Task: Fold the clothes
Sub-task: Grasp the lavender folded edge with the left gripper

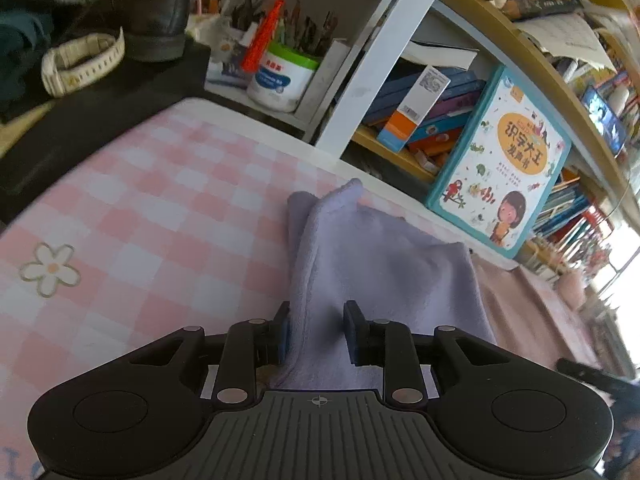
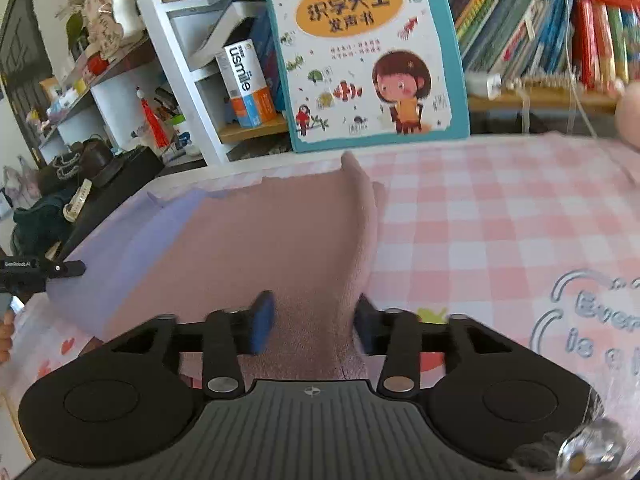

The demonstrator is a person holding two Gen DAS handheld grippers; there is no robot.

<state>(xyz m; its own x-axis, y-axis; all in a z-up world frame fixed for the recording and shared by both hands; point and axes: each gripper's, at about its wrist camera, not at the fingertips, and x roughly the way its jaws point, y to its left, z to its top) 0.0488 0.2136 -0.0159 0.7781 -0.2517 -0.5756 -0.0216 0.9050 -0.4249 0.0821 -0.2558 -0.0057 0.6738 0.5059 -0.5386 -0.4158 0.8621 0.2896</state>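
Observation:
A soft fleece cloth lies on the pink checked table cover [image 1: 140, 208]; one part is lavender [image 1: 372, 264] and the other pink [image 2: 280, 232]. In the left wrist view my left gripper [image 1: 318, 332] is shut on a raised fold of the lavender part, which rises to a peak ahead of the fingers. In the right wrist view my right gripper [image 2: 314, 320] stands open over the pink part. The cloth's right edge runs between the blue pads [image 2: 262, 320], which do not pinch it. The lavender part [image 2: 120, 248] shows at the left, beside the tip of the other gripper [image 2: 40, 270].
A big picture book [image 2: 368, 48] leans on the bookshelf at the table's far edge. A white tub of pens [image 1: 280, 80], a black shoe [image 1: 152, 12] and a cream watch [image 1: 80, 64] stand at the far left. The checked cover [image 2: 500, 220] stretches to the right.

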